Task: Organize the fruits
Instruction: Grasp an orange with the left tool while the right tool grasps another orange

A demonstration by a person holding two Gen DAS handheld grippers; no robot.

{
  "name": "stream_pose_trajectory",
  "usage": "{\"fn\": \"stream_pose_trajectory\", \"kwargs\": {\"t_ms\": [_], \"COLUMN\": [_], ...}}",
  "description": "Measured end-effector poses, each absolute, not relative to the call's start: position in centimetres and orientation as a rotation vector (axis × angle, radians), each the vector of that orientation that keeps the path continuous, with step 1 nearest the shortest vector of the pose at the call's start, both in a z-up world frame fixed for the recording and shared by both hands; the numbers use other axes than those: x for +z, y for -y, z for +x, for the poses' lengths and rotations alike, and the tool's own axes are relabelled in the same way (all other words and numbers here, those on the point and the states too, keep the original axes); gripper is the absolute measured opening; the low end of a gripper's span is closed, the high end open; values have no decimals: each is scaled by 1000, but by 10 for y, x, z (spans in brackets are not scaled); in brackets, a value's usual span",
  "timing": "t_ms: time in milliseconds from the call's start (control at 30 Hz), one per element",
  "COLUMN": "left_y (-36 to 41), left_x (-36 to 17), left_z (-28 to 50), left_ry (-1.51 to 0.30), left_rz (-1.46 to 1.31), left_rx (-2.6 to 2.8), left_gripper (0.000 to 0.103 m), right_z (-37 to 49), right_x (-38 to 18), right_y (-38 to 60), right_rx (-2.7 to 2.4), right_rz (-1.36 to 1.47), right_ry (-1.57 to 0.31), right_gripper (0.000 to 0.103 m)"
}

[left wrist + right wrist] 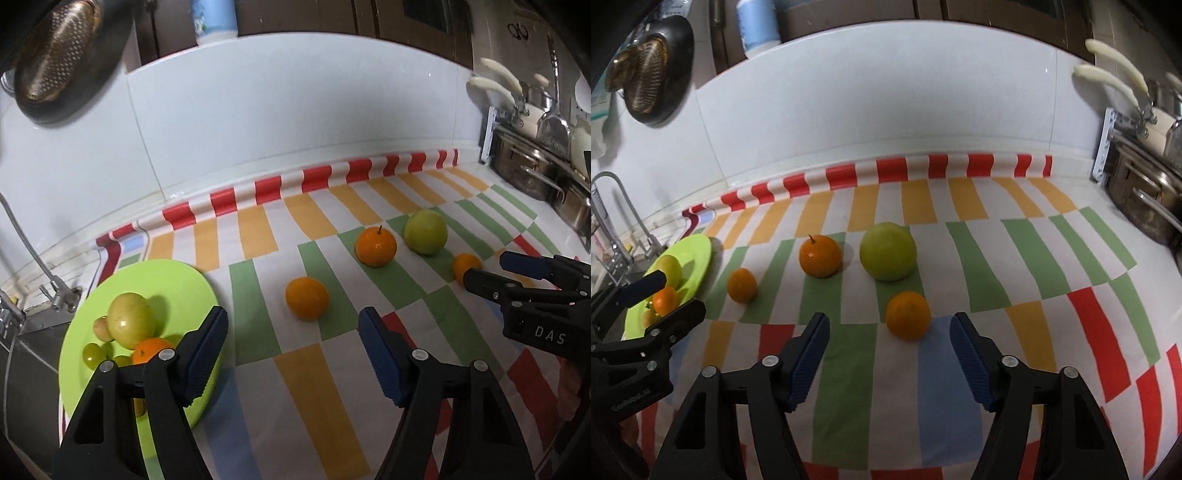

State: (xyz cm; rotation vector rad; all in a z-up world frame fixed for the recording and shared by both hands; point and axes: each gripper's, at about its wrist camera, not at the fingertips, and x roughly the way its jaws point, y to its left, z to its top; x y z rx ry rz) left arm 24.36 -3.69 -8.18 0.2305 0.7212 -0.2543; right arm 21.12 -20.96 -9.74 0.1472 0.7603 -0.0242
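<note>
A green plate [184, 280] at the left holds a green apple [131, 319], an orange [149, 350], grapes [92, 352] and a small brownish fruit. On the striped cloth lie a small orange [306, 297], a stemmed orange [376, 246], a green apple [425, 232] and another small orange [466, 265]. My left gripper [293, 325] is open and empty, just right of the plate. My right gripper [889, 330] is open and empty, with the small orange [908, 314] just beyond its fingertips. The right gripper also shows in the left wrist view [487, 266].
A sink and faucet [44, 280] sit left of the plate. Steel pots [524, 166] stand at the right. A white tiled wall [295, 110] backs the counter. A colander [55, 51] hangs upper left.
</note>
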Motion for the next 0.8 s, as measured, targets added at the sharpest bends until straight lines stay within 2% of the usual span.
{"fn": "stream_pose_trajectory", "kwargs": {"t_ms": [167, 233, 367, 433, 667, 800], "left_y": [41, 42, 44, 45, 51, 51], "left_x": [-92, -95, -100, -102, -112, -114], "left_z": [260, 267, 279, 283, 295, 296], "left_ry": [-754, -766, -781, -792, -830, -832], "left_rz": [230, 230, 224, 214, 200, 197], "left_rx": [-273, -274, -273, -273, -291, -294], "left_gripper": [60, 56, 52, 49, 38, 36], "right_z": [224, 229, 237, 239, 245, 245], "right_x": [-110, -114, -119, -120, -124, -123], "right_y": [214, 216, 218, 217, 218, 217], "right_rx": [-27, -27, -24, -16, -23, -23], "right_rz": [160, 176, 192, 186, 172, 161], "right_ry": [-799, -815, -830, -837, -845, -843], "right_gripper": [62, 57, 52, 46, 33, 32]}}
